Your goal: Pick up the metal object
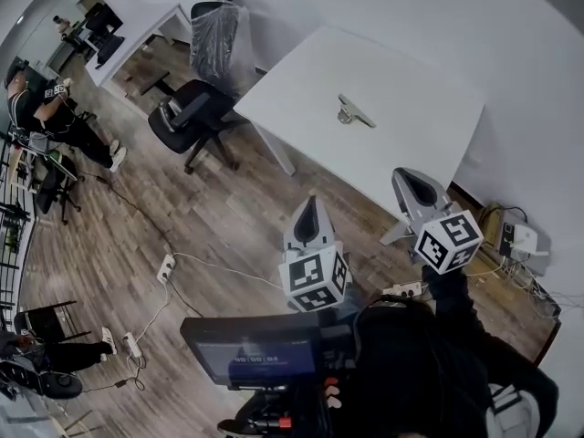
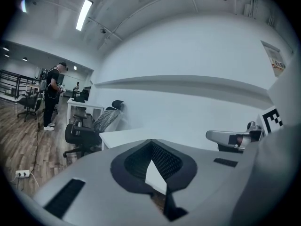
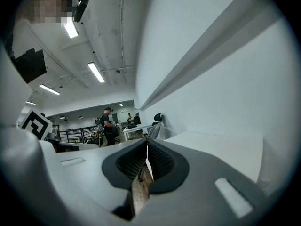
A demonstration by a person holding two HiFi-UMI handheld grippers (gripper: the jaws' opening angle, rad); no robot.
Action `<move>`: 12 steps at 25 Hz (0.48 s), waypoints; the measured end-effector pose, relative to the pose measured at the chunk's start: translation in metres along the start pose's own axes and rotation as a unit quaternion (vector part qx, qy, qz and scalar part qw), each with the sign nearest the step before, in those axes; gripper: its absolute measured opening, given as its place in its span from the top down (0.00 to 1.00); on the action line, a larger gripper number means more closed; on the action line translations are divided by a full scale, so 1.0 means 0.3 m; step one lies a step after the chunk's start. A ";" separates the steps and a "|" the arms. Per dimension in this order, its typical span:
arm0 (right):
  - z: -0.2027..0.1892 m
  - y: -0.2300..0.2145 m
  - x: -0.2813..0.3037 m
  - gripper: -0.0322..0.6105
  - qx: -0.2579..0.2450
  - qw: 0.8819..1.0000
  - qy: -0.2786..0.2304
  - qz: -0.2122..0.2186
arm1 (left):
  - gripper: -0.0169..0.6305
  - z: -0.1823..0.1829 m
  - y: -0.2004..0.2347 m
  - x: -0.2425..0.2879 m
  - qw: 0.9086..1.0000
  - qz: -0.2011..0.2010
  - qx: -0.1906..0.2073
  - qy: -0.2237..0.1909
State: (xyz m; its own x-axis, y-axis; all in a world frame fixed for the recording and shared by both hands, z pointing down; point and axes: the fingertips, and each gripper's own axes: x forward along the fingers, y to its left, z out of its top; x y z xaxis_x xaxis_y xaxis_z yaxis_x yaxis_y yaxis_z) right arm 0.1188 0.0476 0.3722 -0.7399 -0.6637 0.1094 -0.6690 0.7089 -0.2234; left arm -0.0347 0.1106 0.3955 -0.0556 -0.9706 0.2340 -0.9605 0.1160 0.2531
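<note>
**Two hand-held grippers, short of the tabletop**

- Left gripper (image 1: 310,204): held out over the wooden floor (image 1: 210,235), pointing roughly level toward the white tabletop (image 1: 411,108). Jaws closed, nothing between them.
- Right gripper (image 1: 410,179): beside it, tip at the tabletop's near edge. Jaws closed, empty.
- Metal object (image 1: 352,112): lies mid-tabletop, well apart from both grippers.

The counter (image 1: 411,80) has a smooth white top with a flat matt finish. The metal object (image 1: 354,112) lying on it is bare silvery metal that catches the light. The floor (image 1: 219,226) is brown grained wood planking with a dull sheen. The left tongs (image 1: 308,203) and the right tongs (image 1: 411,179) have matt grey plastic shells, and their pads (image 2: 164,160) are dark and finely ribbed. One chair (image 1: 215,39) is wrapped in crinkled clear plastic film.
</note>
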 end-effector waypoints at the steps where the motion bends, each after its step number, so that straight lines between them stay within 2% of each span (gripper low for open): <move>1: 0.002 -0.001 0.029 0.95 -0.001 1.000 0.000 -0.001 | 0.97 0.007 0.018 0.022 1.000 0.000 0.000 0.001; 12: -0.007 -0.026 0.257 0.95 0.000 1.000 0.010 -0.030 | 0.97 0.052 0.151 0.225 0.999 -0.033 0.005 0.018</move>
State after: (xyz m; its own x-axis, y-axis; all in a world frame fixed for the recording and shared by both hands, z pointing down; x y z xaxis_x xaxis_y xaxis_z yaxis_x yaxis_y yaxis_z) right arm 0.0668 -0.0086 0.3844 -0.7003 -0.6997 0.1410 -0.7116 0.6688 -0.2154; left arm -0.0864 0.0470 0.4081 0.0180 -0.9679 0.2508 -0.9642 0.0496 0.2605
